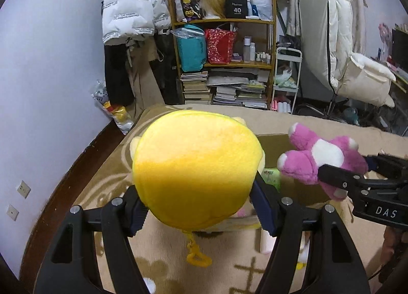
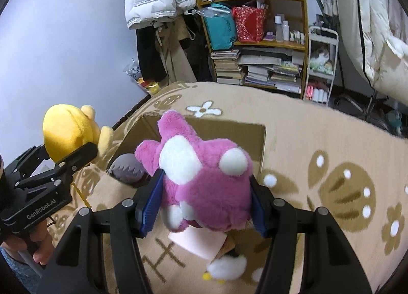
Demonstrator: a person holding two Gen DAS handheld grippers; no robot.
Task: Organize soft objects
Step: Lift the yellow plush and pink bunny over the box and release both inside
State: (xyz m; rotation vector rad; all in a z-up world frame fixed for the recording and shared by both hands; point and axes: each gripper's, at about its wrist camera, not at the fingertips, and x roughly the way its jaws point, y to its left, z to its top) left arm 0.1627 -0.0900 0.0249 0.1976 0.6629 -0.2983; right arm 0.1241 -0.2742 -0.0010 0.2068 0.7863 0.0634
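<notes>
My left gripper [image 1: 201,207] is shut on a round yellow plush toy [image 1: 196,169] and holds it above the bed; its yellow clip hangs below. The same toy [image 2: 68,133] shows at the left of the right wrist view. My right gripper [image 2: 204,204] is shut on a pink and white plush toy [image 2: 204,179], held over an open cardboard box [image 2: 257,141]. That pink toy [image 1: 323,158] shows at the right of the left wrist view, above the box [image 1: 278,143]. A grey plush [image 2: 127,169] lies inside the box.
A beige patterned blanket [image 2: 318,141] covers the bed. A small white plush [image 2: 227,268] and a pink pack [image 2: 196,243] lie on it below the right gripper. A wooden bookshelf [image 1: 224,64], hanging coats [image 1: 135,13] and a white cart [image 1: 285,77] stand behind.
</notes>
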